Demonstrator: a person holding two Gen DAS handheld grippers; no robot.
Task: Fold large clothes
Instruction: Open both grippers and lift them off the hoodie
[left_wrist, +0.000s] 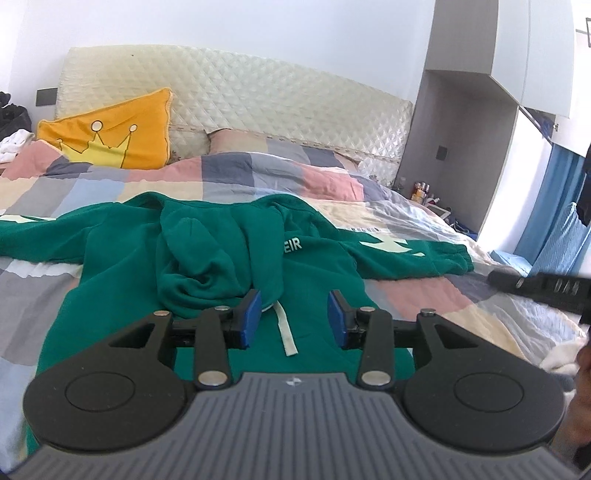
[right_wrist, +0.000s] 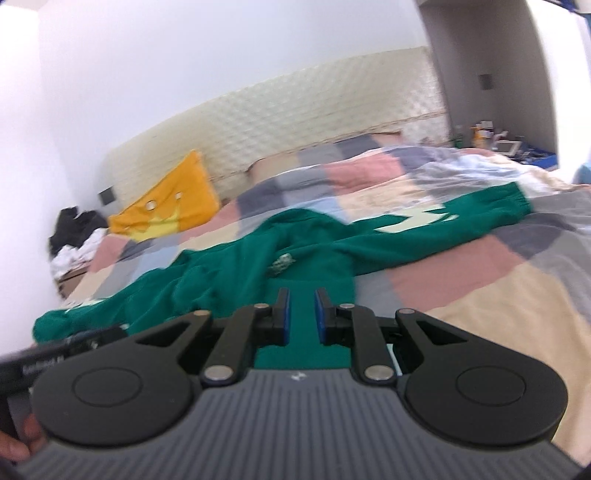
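**Green hoodie spread on the bed, both grippers above it**

A green hoodie (left_wrist: 207, 258) lay front-up on the checked quilt (left_wrist: 424, 295) of a bed, its sleeves stretched out to either side and its hood bunched in a heap over the chest. A pale drawstring (left_wrist: 286, 332) trailed down from the hood. White letters showed on the chest, and each sleeve bore a pale patch.

The left gripper (left_wrist: 294, 319) hovered over the lower chest of the hoodie with its blue fingers (left_wrist: 251, 317) set moderately apart; the drawstring lay below the gap, and nothing was pinched between them. The right gripper (right_wrist: 301, 317) hung over the hoodie's right side, near the armpit, its fingers (right_wrist: 284, 314) drawn narrow with a slim gap through which green cloth showed; they gripped nothing.

A yellow cushion (left_wrist: 110, 133) with a crown design leaned against the quilted cream headboard (left_wrist: 277, 99). The right wrist view was blurred. Part of a hand (right_wrist: 14, 448) showed at its lower left edge.
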